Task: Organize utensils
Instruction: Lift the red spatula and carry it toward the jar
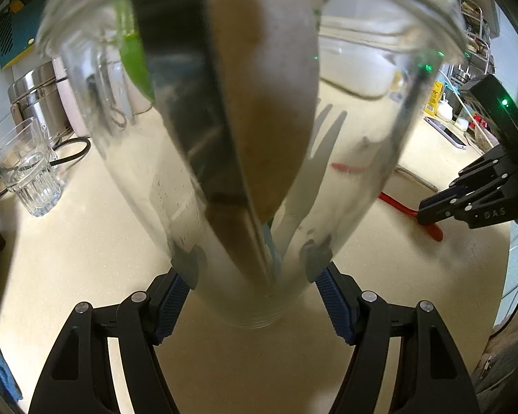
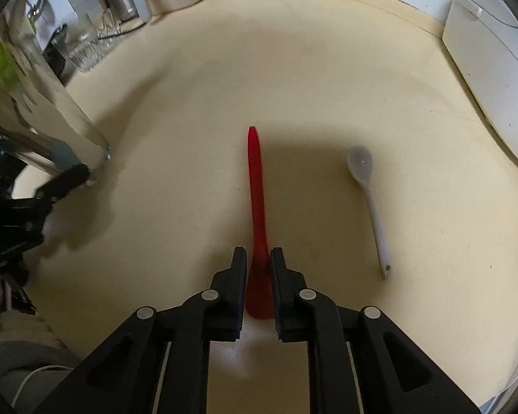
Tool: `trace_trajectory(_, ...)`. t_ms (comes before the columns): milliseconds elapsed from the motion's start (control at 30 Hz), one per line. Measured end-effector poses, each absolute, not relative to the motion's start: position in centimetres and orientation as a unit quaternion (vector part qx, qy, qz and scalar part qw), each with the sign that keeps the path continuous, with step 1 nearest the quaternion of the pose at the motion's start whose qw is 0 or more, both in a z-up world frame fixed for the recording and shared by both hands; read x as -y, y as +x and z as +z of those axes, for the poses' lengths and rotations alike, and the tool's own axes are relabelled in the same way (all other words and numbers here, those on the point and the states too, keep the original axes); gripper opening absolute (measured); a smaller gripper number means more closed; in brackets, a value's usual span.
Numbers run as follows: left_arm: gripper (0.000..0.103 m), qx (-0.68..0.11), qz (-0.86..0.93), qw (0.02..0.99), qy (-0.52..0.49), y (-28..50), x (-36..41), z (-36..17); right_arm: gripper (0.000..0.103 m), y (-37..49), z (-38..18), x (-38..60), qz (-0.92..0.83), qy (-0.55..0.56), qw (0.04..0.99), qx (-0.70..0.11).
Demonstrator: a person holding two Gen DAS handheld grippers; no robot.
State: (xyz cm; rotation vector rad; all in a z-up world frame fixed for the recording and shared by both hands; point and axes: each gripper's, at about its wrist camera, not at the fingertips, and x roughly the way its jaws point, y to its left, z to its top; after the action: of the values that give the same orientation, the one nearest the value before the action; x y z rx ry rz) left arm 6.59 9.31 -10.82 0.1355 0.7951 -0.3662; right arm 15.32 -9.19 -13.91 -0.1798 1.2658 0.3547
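Observation:
My left gripper is shut on a tall clear glass jar that holds several utensils: a wooden spatula, a white fork and a green one. The jar also shows at the left of the right wrist view. My right gripper is closed around the wide end of a red spatula lying on the beige counter; the spatula also shows in the left wrist view. A white spoon lies to its right.
A ribbed drinking glass and a steel canister stand at the left. A white box sits at the right, a clear tub behind the jar. A phone and bottles are at the far right.

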Motion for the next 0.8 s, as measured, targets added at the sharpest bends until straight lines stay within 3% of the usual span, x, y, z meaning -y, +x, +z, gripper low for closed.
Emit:
trace_trajectory(467, 0.074, -0.384, -0.177, 0.904, 0.065, 6.5, -9.2, -10.8, 0.015, 15.7, -14.4, 8.9, 0.167, -0.085, 0.783, -0.592)
trace_trajectory(800, 0.074, -0.384, -0.177, 0.904, 0.065, 6.4, -9.1, -10.7, 0.014, 16.6, -13.1, 14.1, 0.244, 0.229, 0.713, -0.617)
